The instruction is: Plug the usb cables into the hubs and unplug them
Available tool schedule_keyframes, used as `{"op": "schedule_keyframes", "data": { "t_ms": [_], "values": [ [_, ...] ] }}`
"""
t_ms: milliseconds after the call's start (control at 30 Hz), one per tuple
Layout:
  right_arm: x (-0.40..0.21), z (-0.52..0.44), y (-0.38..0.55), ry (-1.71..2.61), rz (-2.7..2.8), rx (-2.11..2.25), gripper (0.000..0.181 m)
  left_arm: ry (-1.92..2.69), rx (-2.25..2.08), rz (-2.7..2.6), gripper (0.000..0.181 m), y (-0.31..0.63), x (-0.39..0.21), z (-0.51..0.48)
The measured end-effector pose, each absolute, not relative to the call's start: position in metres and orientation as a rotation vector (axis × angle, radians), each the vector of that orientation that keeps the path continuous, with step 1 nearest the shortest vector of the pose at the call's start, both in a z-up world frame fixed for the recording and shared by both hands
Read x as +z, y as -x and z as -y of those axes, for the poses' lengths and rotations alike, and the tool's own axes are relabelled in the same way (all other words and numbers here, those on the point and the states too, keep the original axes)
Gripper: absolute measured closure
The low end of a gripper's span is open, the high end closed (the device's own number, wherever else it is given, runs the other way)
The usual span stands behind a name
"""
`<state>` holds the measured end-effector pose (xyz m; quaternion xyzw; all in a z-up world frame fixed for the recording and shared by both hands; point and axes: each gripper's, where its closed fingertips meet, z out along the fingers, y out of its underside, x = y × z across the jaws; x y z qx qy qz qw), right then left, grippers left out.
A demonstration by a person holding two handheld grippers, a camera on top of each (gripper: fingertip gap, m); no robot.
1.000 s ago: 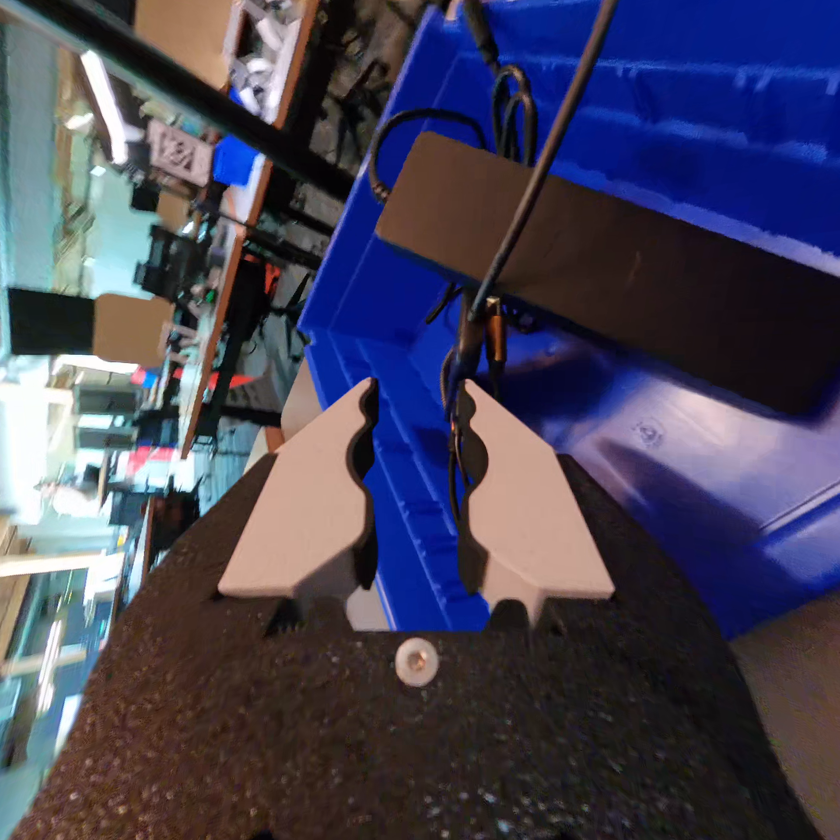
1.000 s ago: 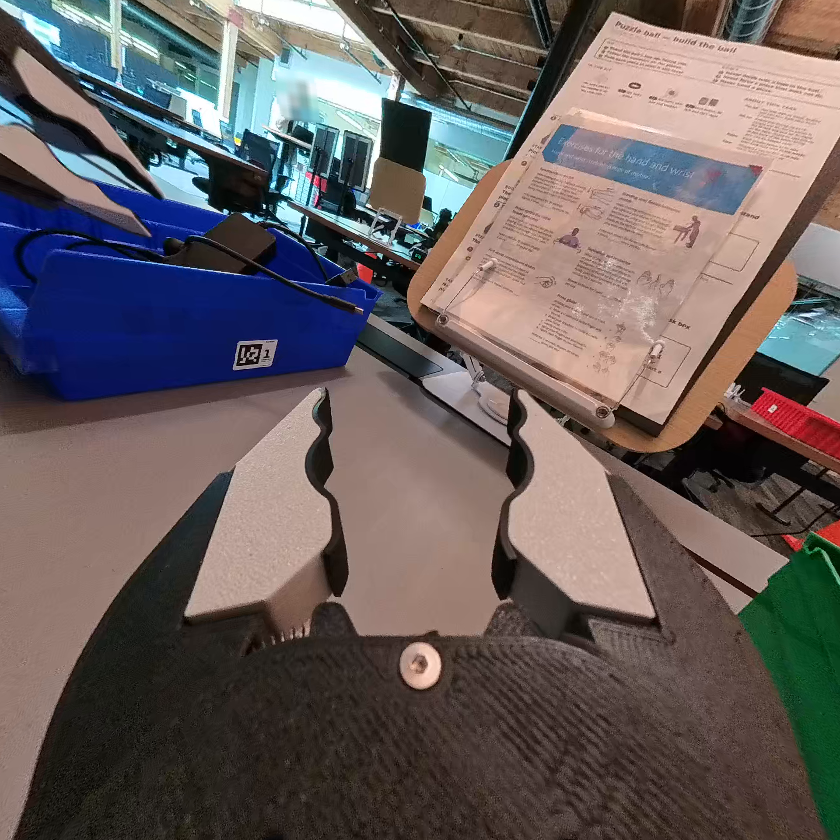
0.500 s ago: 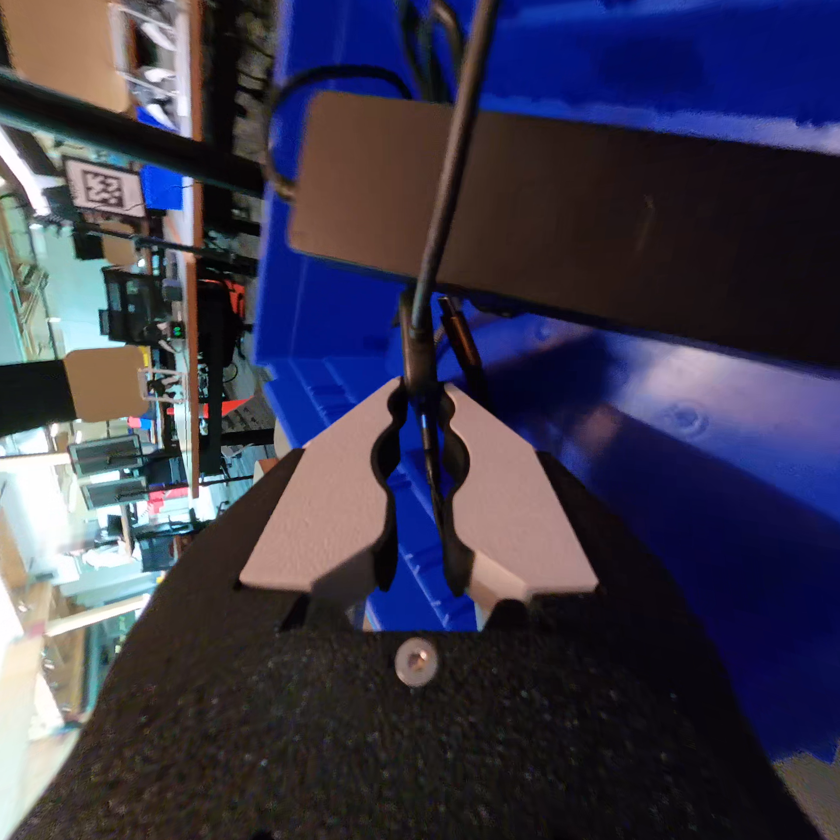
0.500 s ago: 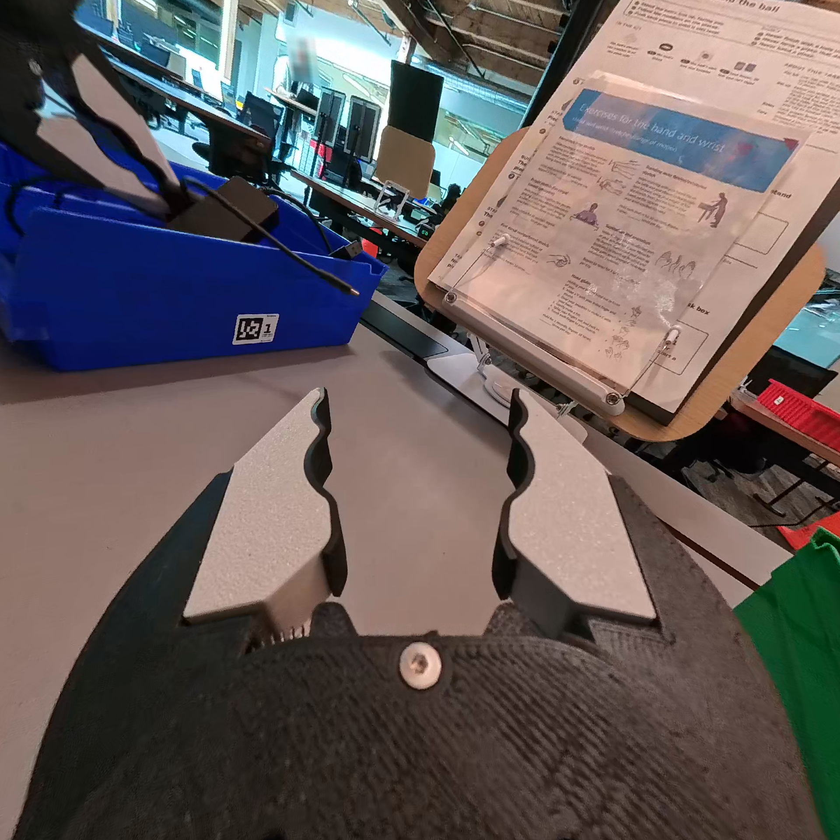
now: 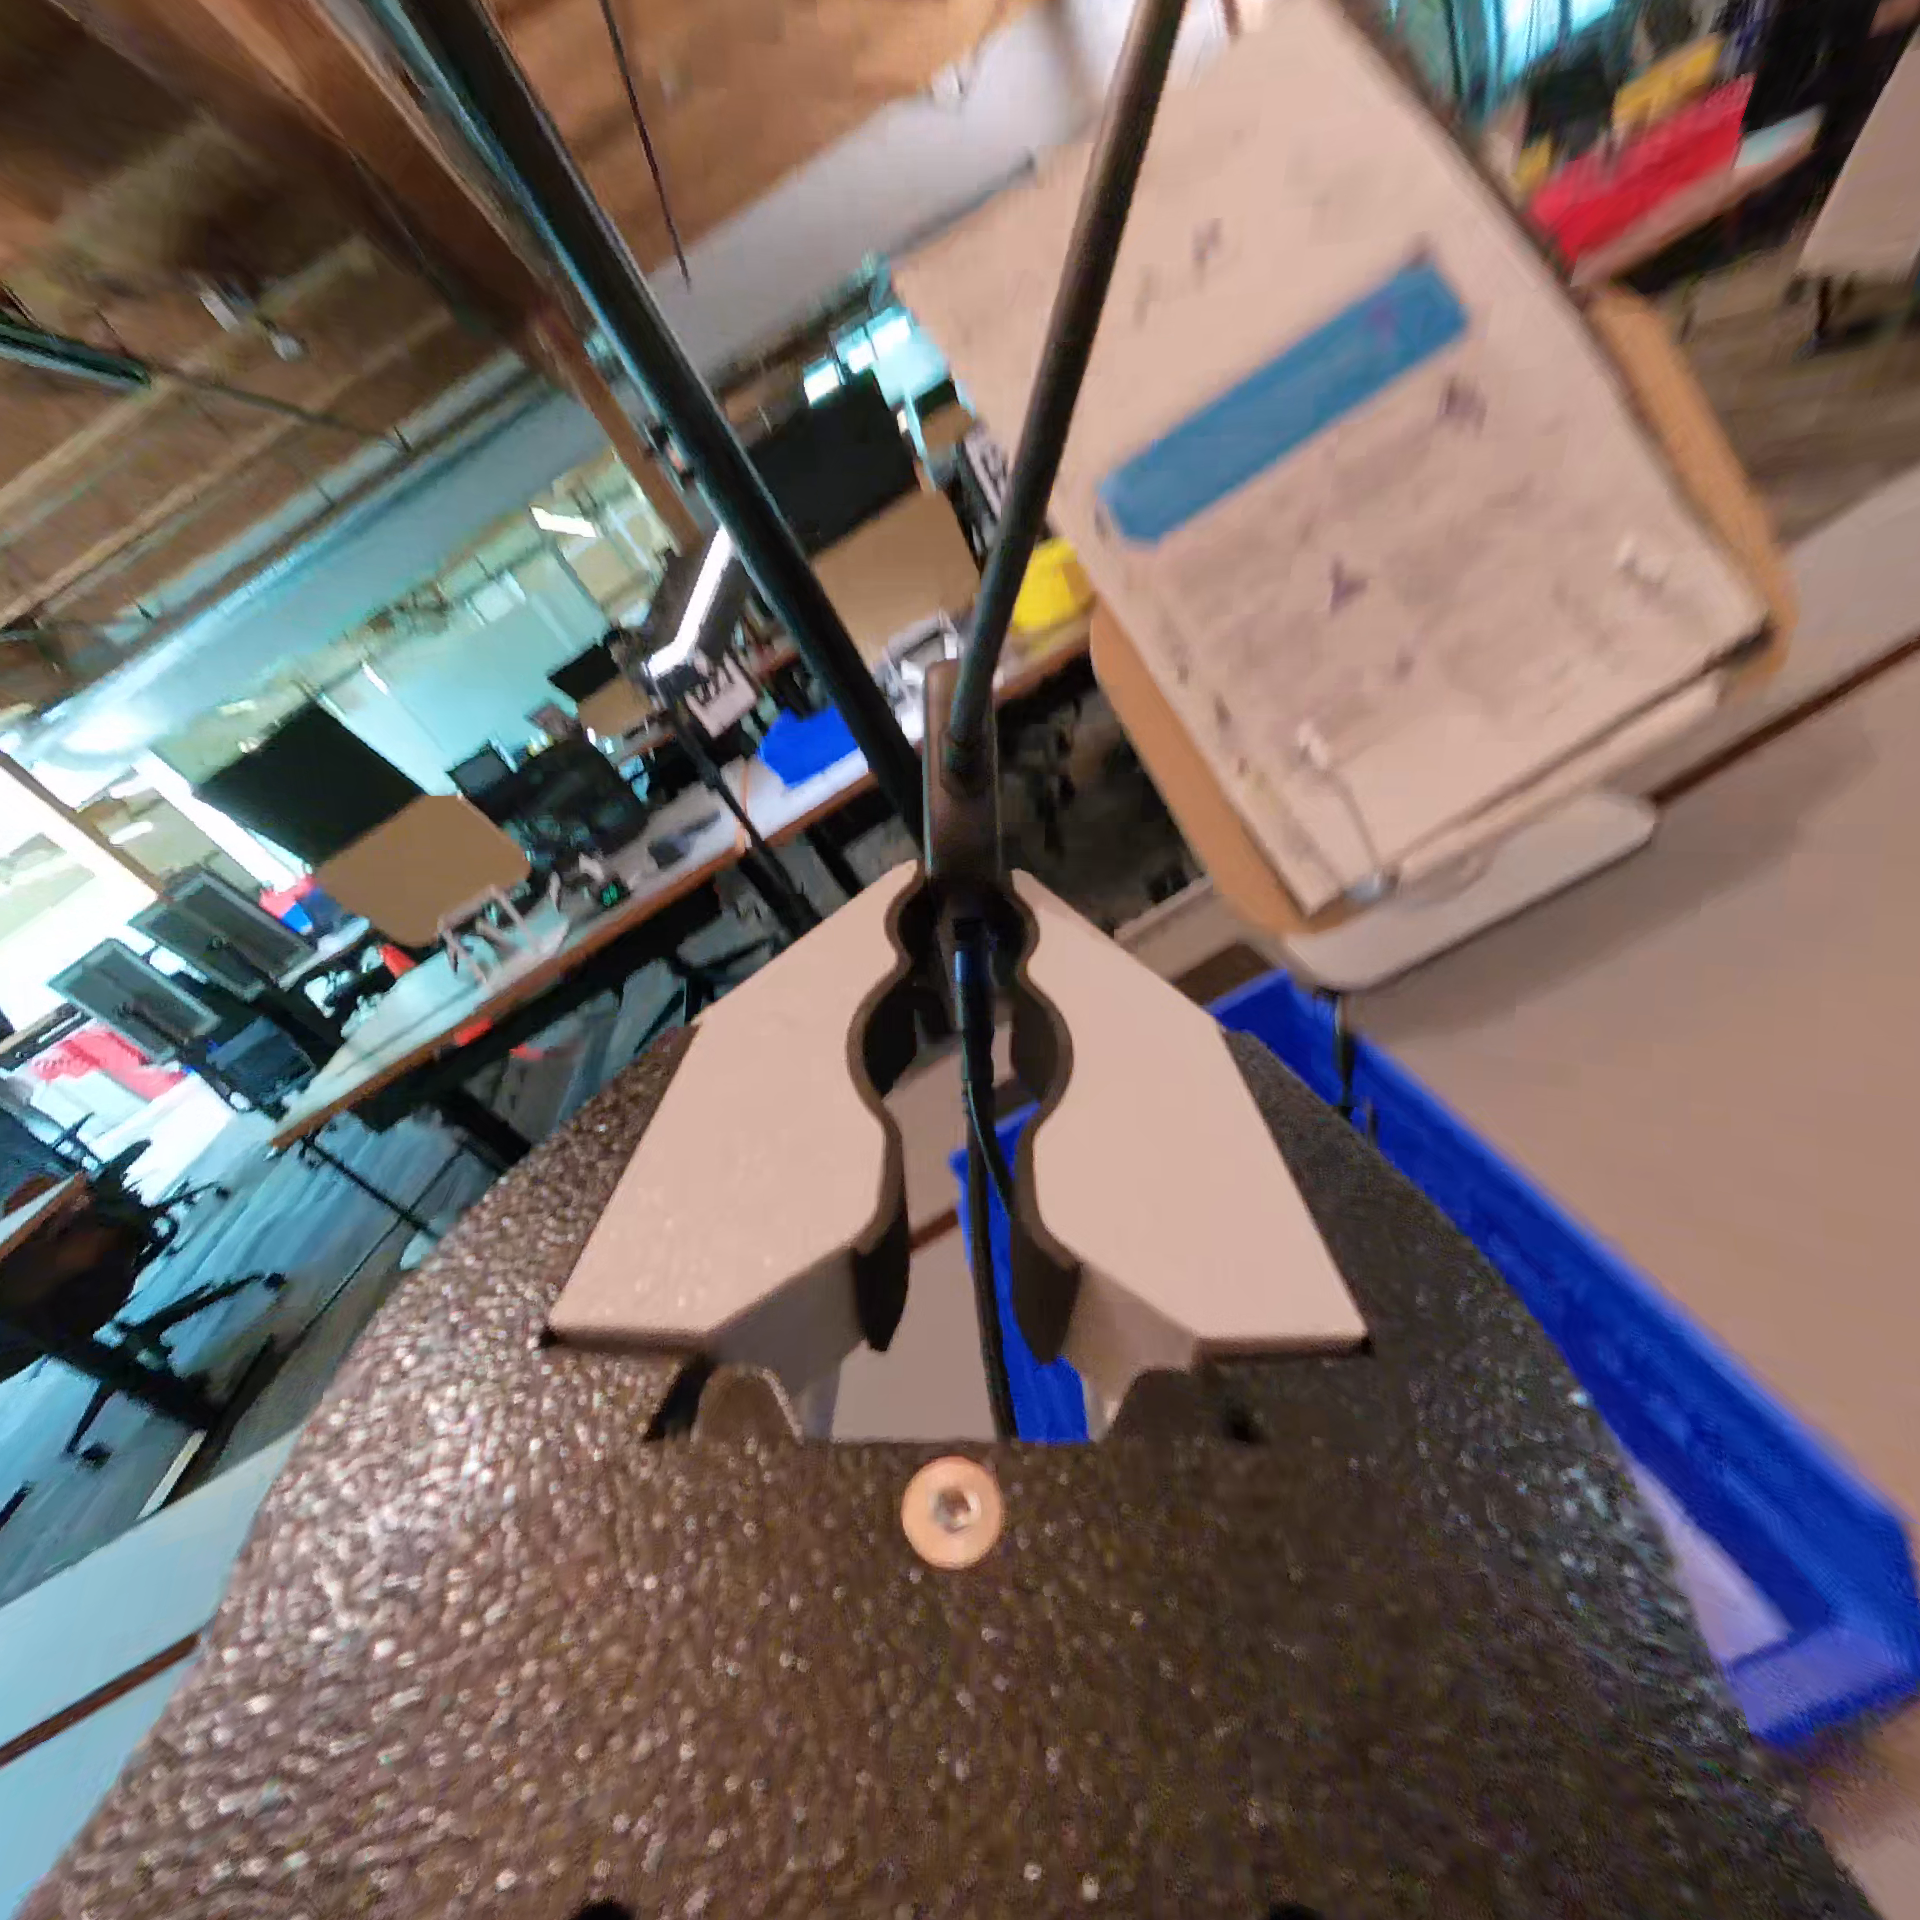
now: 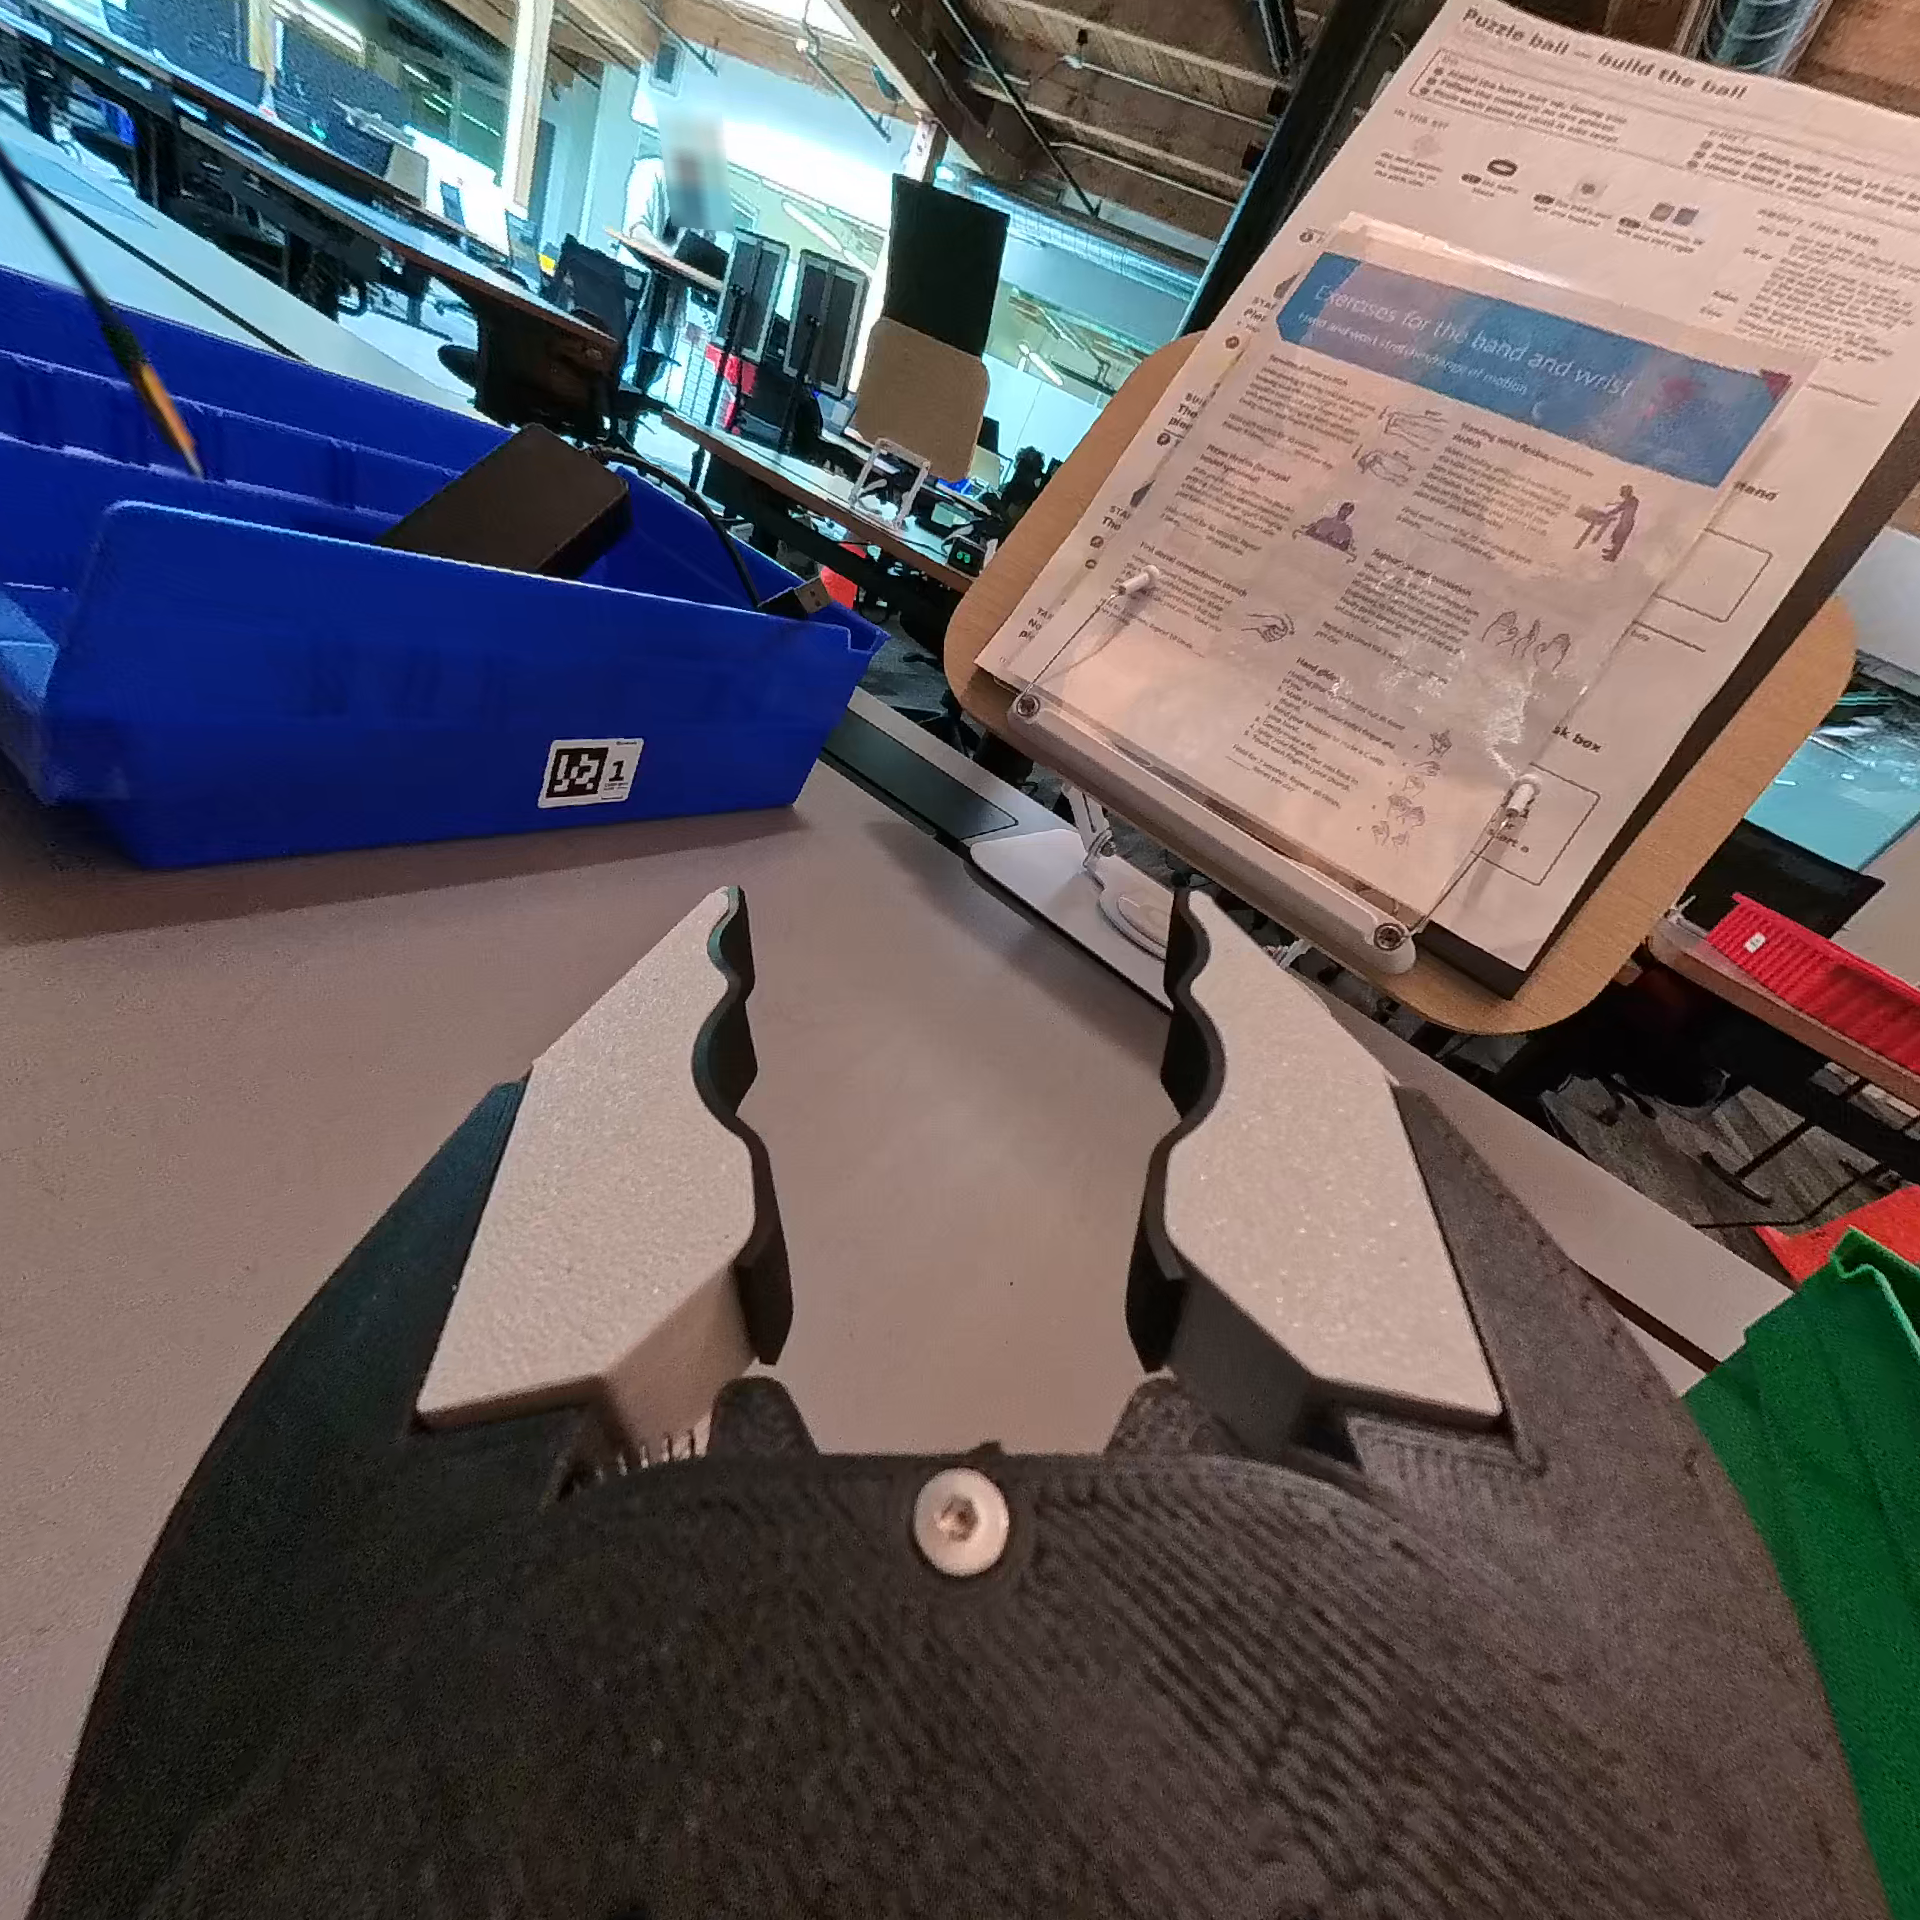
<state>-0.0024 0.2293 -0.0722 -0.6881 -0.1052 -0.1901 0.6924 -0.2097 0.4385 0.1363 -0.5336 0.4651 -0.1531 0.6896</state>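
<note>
The cable point(image 5: 1049, 416) is thin and black, ending in a dark plug point(image 5: 961, 800) pinched at the tips of the left gripper point(image 5: 961, 904), whose jaws are closed on it. From the plug one strand runs up and out of the top of the left wrist view, and another drops back between the fingers toward the gripper body. The gripper is held up above the blue bin point(image 5: 1662, 1351), which lies below and to its right on the grey table point(image 5: 1714, 987).

In the right wrist view a free end of a cable point(image 6: 156, 400) hangs slanted over the bin point(image 6: 416, 707), its tip orange-tinted. The hub point(image 6: 514, 509), a flat black box, leans tilted in the bin's far corner, and a second lead with a USB plug point(image 6: 800, 597) pokes over the bin's rim. A white tag point(image 6: 590, 772) sits on the bin's front wall.

The right gripper point(image 6: 961, 935) is empty, jaws spread wide, just above the table point(image 6: 208, 1039). Beyond it stands a document stand point(image 6: 1455, 582) with printed sheets; a green bin point(image 6: 1849, 1475) edges in at right.
</note>
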Motion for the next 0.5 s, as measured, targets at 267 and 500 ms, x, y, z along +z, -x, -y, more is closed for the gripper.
{"op": "schedule_keyframes", "data": {
  "t_ms": [267, 500],
  "values": [
    [-0.035, -0.214, -0.002, 1.358, 0.204, -0.457, 0.097, 1.172, -1.124, -0.957, 0.172, 0.174, 0.217, -0.325],
    [0.019, -0.163, 0.001, 0.981, 0.274, -0.443, 0.096, 1.416, -1.836, -1.057, 0.172, 0.102, 0.127, -0.237]
  ]
}}
